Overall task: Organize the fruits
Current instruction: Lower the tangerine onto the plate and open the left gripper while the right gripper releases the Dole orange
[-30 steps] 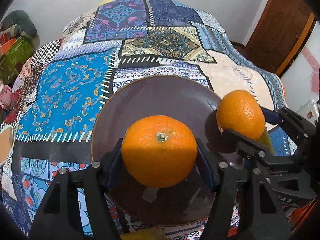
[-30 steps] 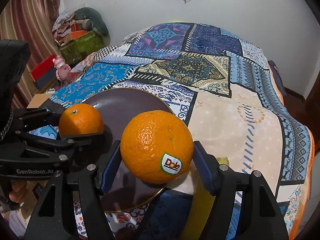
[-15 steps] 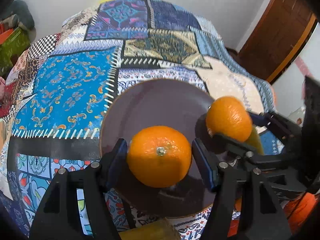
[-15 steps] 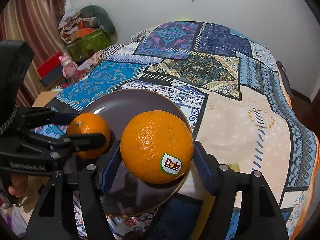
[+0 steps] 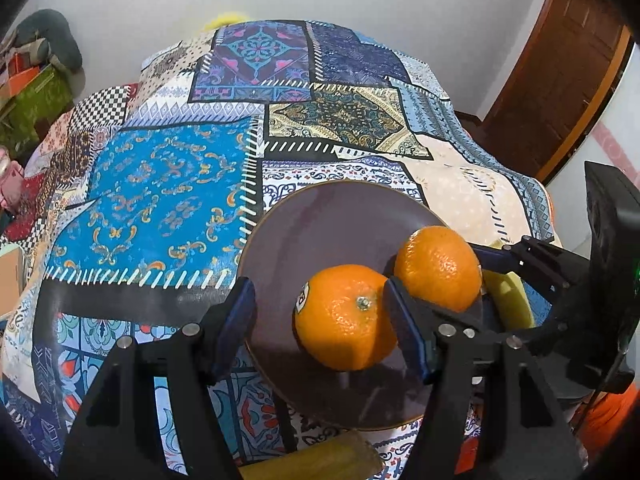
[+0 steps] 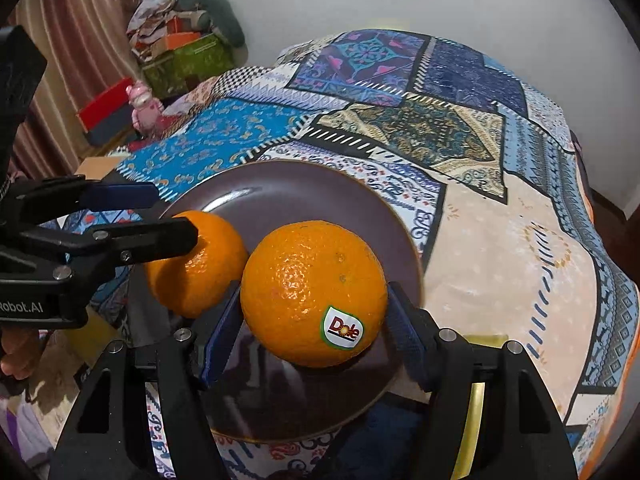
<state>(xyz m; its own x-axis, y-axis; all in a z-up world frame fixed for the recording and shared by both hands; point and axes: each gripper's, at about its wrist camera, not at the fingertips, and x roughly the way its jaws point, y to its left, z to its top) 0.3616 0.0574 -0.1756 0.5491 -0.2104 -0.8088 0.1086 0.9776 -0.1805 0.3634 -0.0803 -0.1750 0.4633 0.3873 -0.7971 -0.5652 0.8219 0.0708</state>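
Observation:
A dark brown plate (image 5: 320, 232) (image 6: 300, 192) lies on a patchwork cloth. An orange with a green stem end (image 5: 344, 316) rests on the plate. My left gripper (image 5: 320, 300) stands open around it: the right pad is against the orange and the left pad is well clear. In the right wrist view that orange (image 6: 200, 276) sits under the left gripper (image 6: 172, 214). My right gripper (image 6: 313, 308) is shut on a second orange with a Dole sticker (image 6: 314, 292), held just above the plate's near part. The held orange (image 5: 438, 268) is close beside the first.
A yellow fruit, seemingly a banana (image 5: 508, 300) (image 6: 472, 400), lies by the plate's right side, and another yellow piece (image 5: 320, 460) lies at its near edge. The patchwork cloth (image 6: 500, 240) spreads far and right. Boxes (image 6: 192, 56) and a pink toy (image 6: 142, 108) stand at the left, and a wooden door (image 5: 560, 80) at the right.
The left gripper has let go of its orange and drawn back; the orange now lies on the plate. The right gripper has carried its orange left, close beside the other one.

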